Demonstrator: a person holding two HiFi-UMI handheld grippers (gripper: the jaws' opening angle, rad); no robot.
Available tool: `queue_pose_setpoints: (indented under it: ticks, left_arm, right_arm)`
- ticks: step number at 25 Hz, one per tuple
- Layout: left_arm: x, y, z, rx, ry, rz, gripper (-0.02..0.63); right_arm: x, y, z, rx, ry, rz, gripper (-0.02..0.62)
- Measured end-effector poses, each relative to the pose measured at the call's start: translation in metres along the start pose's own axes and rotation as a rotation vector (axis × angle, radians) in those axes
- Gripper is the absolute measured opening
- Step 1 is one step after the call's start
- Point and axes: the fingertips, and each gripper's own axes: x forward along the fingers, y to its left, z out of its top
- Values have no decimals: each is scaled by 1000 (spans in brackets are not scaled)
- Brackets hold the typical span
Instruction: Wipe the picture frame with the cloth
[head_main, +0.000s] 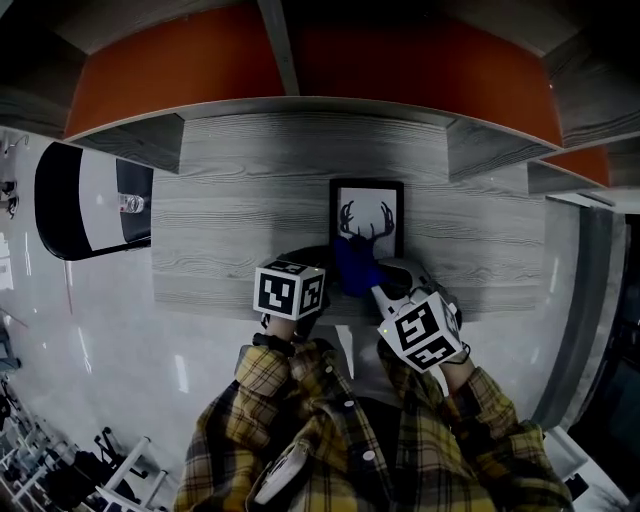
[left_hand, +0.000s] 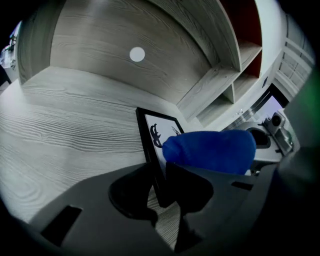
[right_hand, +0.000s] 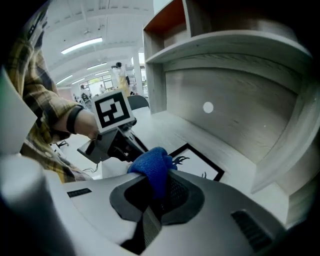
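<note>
Stands at a grey wood-grain bench (head_main: 230, 200) under a shelf (head_main: 300, 103) with orange backing; glossy pale floor (head_main: 80, 340) at lower left of the head view; grips the near edge of the picture frame (head_main: 367, 215), at centre on the bench, with the left tool (left_hand: 159, 172) closed on it; pinches the blue cloth (right_hand: 152, 167) tight in the right tool (right_hand: 156, 187), at the frame's lower edge; round white cap (left_hand: 137, 54) on the back panel, upper left of the left gripper view.

surface: grey wood-grain desk (head_main: 220, 200) | on it: 1 picture frame (head_main: 367, 215)
</note>
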Motion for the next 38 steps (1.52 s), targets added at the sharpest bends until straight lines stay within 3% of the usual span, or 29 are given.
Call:
queue_pose_setpoints:
  ticks: [4,7,13,18,33,38]
  left_arm:
    - [1,5,-10,38,35,24,63]
    - [1,6,-12,23,26,0,51]
    - [3,7,-11,22,35,-21,52]
    - [2,11,-12,-46,23,-46,77]
    - [3,11,-11,-41,37,-43,77]
    - [3,11,-12,-39,31,-41,77]
  right_arm:
    - [49,17,-7,-32,43,2,34]
    - [73,19,-18,-95,92,-23,34]
    - [80,12,-32,-132,101,-31,34]
    - [70,1,-43,-109,135,-62,34]
    - [24,-50,-96,0,202,-212,34]
    - [22,-57,-115,62,228,-223,34]
